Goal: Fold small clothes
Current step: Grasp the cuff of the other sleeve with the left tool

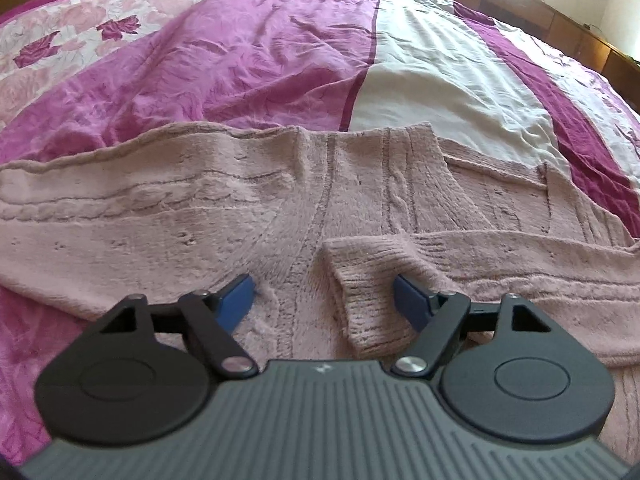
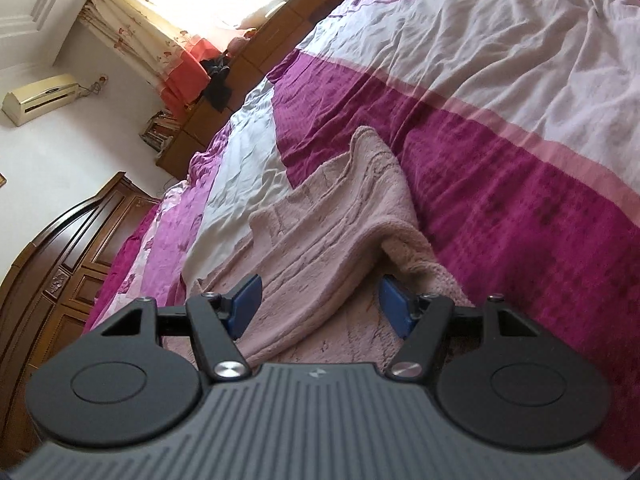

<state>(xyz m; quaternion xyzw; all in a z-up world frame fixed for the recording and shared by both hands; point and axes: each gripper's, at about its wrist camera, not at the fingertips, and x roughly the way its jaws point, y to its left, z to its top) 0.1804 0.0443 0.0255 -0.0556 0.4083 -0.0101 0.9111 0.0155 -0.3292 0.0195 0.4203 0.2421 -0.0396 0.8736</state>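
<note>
A pale pink cable-knit sweater point(image 1: 240, 208) lies flat on the bed, one sleeve folded across its body. That sleeve's ribbed cuff point(image 1: 360, 292) rests between the blue pads of my left gripper point(image 1: 324, 300), which is open just above the knit. In the right wrist view the same sweater point(image 2: 328, 216) shows as a rumpled edge with a raised fold. My right gripper point(image 2: 316, 304) is open, and the fold runs between its blue pads, which stand apart from the fabric.
The bed carries a quilt point(image 1: 248, 56) in magenta, pink floral and white panels. Dark wooden cabinets point(image 2: 68, 264) stand beyond the bed, with a curtained window point(image 2: 180, 8) and a wall air conditioner point(image 2: 40, 98) behind.
</note>
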